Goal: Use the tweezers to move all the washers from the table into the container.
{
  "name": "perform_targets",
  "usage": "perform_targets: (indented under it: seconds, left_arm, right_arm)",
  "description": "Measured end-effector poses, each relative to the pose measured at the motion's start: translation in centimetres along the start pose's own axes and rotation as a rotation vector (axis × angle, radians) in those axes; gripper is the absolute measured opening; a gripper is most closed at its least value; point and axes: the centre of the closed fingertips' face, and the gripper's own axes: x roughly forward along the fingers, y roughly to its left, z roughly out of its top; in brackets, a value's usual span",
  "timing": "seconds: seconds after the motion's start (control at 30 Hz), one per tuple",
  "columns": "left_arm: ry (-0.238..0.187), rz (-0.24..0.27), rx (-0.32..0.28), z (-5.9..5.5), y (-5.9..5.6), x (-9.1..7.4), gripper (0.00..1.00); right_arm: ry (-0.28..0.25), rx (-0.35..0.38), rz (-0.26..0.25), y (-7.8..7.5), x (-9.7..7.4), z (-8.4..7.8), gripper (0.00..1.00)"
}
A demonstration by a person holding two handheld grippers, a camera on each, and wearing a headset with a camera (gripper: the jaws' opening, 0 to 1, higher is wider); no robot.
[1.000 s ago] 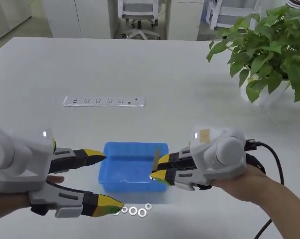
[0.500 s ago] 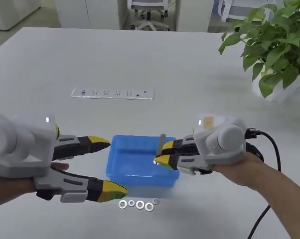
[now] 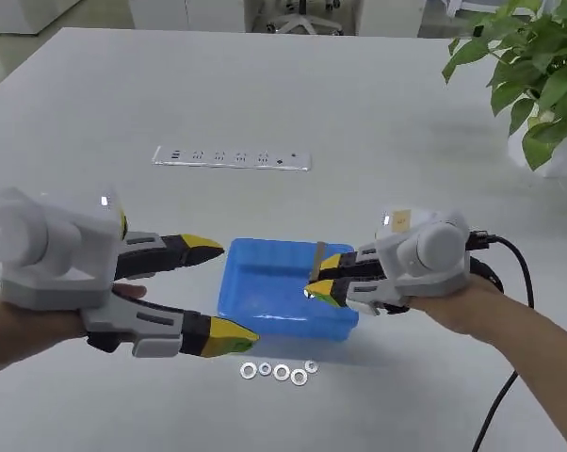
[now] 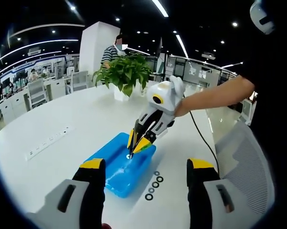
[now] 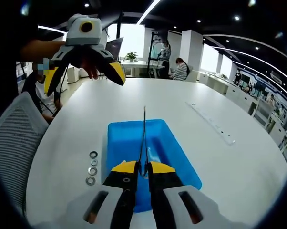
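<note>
Right gripper, jaws pinching the tweezers, reaches level over the blue container. The tweezers lie along its length, tips angled down inside. Left gripper, jaws spread, flanks its left end. Washers line the open table beside its near wall.

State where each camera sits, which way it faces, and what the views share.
Head view: on the headset, looking forward and down at the table; the person's left gripper and right gripper show.
Left gripper view: on the left gripper, facing the right gripper across the container; own jaws apart.
Right gripper view: on the right gripper, looking along the tweezers over the container; own jaws shut on them.
Shared: all three show container and washers.
</note>
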Motion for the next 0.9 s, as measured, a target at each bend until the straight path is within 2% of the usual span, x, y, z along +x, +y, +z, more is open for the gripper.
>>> perform_targets:
  seconds: [0.23, 0.47, 0.67, 0.73, 0.9]
  left_arm:
    - [-0.009, -0.007, 0.011, 0.4, 0.3, 0.7, 0.68]
    - [0.008, -0.013, 0.039, 0.2, 0.9, 2.1, 0.58]
    - [0.007, -0.018, 0.058, 0.5, 1.4, 3.2, 0.50]
    - [0.018, -0.016, 0.067, 0.5, 1.6, 3.6, 0.47]
    - [0.013, -0.024, 0.087, 0.9, 2.1, 4.8, 0.39]
  right_arm:
    - [0.010, 0.003, 0.019, -0.1, 0.8, -0.7, 0.10]
    - [0.021, 0.002, 0.038, 0.0, 1.2, -1.3, 0.10]
    - [0.030, -0.005, 0.049, 0.2, 1.4, -2.0, 0.10]
    - [0.024, -0.001, 0.049, 0.2, 1.4, -1.9, 0.10]
    - [0.023, -0.007, 0.055, 0.3, 1.3, -1.9, 0.10]
